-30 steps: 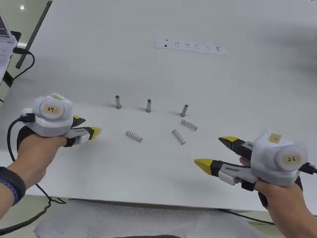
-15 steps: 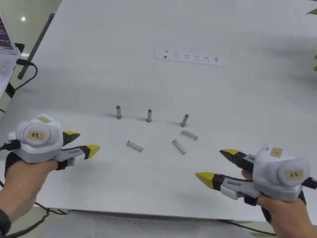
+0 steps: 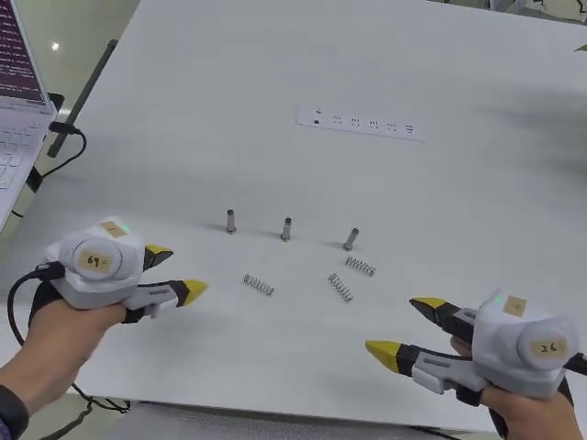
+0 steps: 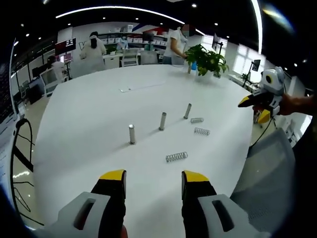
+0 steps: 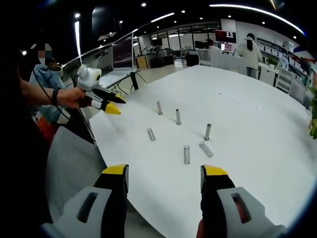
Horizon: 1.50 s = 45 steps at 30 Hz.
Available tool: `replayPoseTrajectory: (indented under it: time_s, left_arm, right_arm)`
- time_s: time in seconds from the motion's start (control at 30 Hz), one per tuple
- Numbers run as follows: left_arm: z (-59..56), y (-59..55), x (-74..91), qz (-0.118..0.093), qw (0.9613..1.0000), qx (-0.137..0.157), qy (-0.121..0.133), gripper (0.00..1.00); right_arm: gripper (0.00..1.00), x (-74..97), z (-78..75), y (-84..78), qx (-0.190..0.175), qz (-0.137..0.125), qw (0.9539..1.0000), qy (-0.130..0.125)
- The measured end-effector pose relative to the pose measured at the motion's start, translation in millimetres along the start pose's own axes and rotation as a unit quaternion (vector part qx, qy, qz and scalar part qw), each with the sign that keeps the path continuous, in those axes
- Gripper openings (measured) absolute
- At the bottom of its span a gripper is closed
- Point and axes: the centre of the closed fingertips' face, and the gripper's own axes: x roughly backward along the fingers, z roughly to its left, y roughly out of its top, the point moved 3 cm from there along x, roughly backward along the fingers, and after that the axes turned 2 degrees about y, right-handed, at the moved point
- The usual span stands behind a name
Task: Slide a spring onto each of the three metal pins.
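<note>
Three short metal pins (image 3: 230, 221) (image 3: 286, 229) (image 3: 350, 239) stand upright in a row on the white table. Three springs lie loose in front of them: one on the left (image 3: 259, 285), one in the middle (image 3: 340, 287) and one by the right pin (image 3: 360, 266). My left gripper (image 3: 179, 271) hovers open left of the springs, holding nothing. Near the front edge, my right gripper (image 3: 404, 326) is also open and holds nothing. The left gripper view has the pins (image 4: 162, 121) and a spring (image 4: 177, 157) ahead of its jaws. The right gripper view has a spring (image 5: 186, 154) nearest.
A white power strip (image 3: 362, 123) lies far back on the table. A laptop (image 3: 18, 82) and a black cable (image 3: 69, 137) are off the left edge. The table's front edge (image 3: 275, 403) runs just under both grippers. A plant (image 4: 205, 59) stands at the far end.
The head camera has tilted, shifting the whole picture. Both grippers have drifted slightly toward the near edge and stay open. Pins and springs have not moved.
</note>
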Motion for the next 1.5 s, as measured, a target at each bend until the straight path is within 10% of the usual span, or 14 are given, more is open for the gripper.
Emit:
replayPoseTrajectory:
  time_s: [0.63, 1.5]
  left_arm:
    - [-23.1, 16.7, -35.5, 0.021, 0.9944, -0.086, -0.059, 0.39]
    - [-39.6, 15.4, -82.0, 0.073, 0.9723, -0.179, -0.132, 0.35]
  right_arm:
    - [0.58, 5.7, -1.0, -1.1, -0.007, -0.003, 0.9999, -0.010]
    - [0.58, 8.0, -1.2, -5.6, -0.014, -0.001, 0.9998, -0.016]
